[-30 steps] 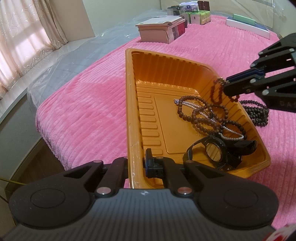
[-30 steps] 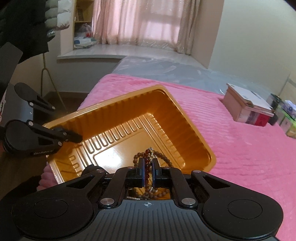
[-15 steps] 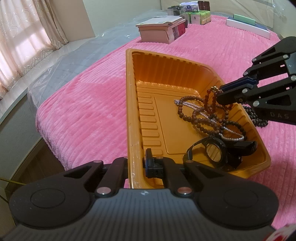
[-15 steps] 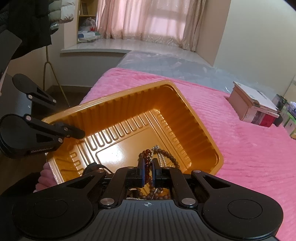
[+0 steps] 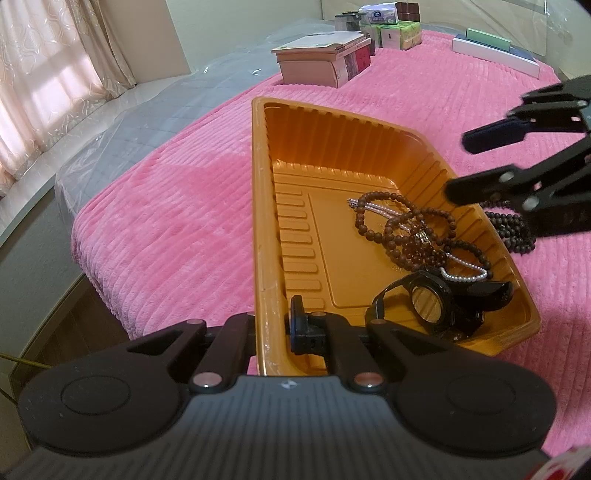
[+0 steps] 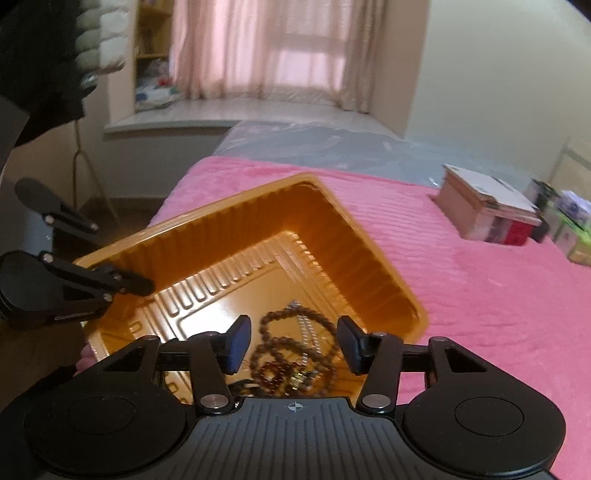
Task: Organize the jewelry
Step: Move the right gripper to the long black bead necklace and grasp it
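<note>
Left gripper (image 5: 275,328) jaws are clamped on the near rim of the orange plastic tray (image 5: 258,229), which sits on a pink ribbed blanket (image 5: 166,214) over a bed. Inside the tray, toward its right side, lies a tangle of jewelry: brown bead strands (image 5: 402,229), a thin pearl chain (image 5: 465,275) and a dark red bead bracelet (image 6: 273,371) in among them. Nearer, in the tray's right near corner, a black watch (image 5: 432,304) rests on its side. Just outside the tray's right wall a dark bead necklace (image 5: 513,232) lies on the blanket. Right gripper (image 6: 293,343) hangs above the jewelry pile with jaws parted, having just been opening; nothing is pinched between them, beads lie below the gap. Far across the bed: a stack of books (image 5: 321,59), small boxes (image 5: 391,26) behind it, and a flat white box (image 5: 495,55) far right. Window with pink curtains (image 6: 258,48) beyond the bed.
</note>
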